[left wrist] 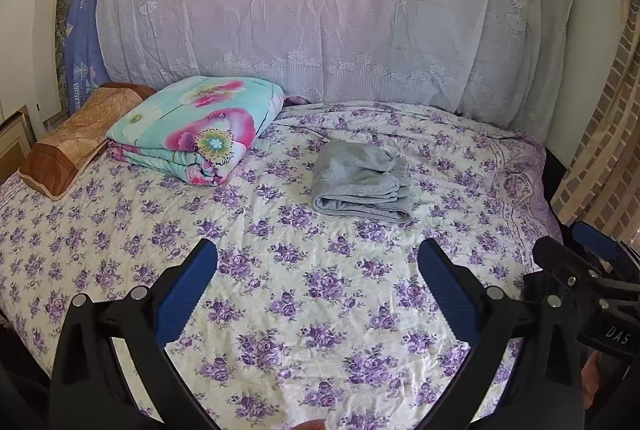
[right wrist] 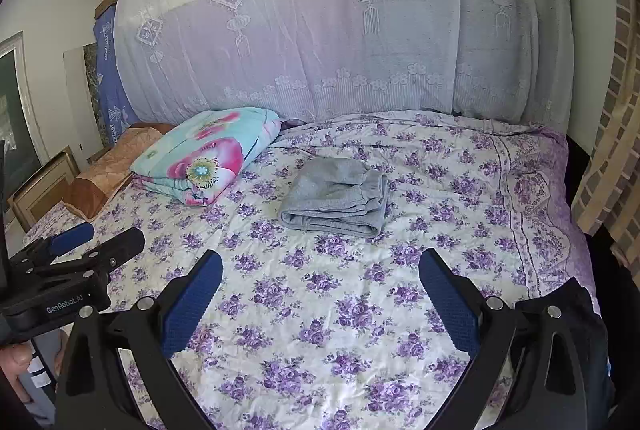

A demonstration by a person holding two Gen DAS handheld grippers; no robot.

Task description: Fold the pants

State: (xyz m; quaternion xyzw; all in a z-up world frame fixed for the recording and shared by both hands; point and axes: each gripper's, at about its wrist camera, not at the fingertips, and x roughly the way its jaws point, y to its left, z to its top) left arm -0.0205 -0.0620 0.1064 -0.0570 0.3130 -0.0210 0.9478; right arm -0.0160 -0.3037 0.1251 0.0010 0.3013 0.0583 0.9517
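Both claws, left gripper (left wrist: 318, 262) and right gripper (right wrist: 320, 272), hang spread and empty above the sheet (left wrist: 320, 330), well short of the pants (left wrist: 360, 185). Pants lie mid-bed as a compact grey stack, layers showing at the near edge; fold looks finished, which likely explains the hands-off posture. Quilt (left wrist: 192, 129) sits apart to the left.

Folded quilt (left wrist: 192, 133) hides part of the pillow (left wrist: 76, 141).

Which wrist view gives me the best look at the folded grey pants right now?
Right wrist: the grey pants sit nearer centre, stacked fold edges facing the camera. The left wrist view shows the same bundle, right of centre and unobstructed.
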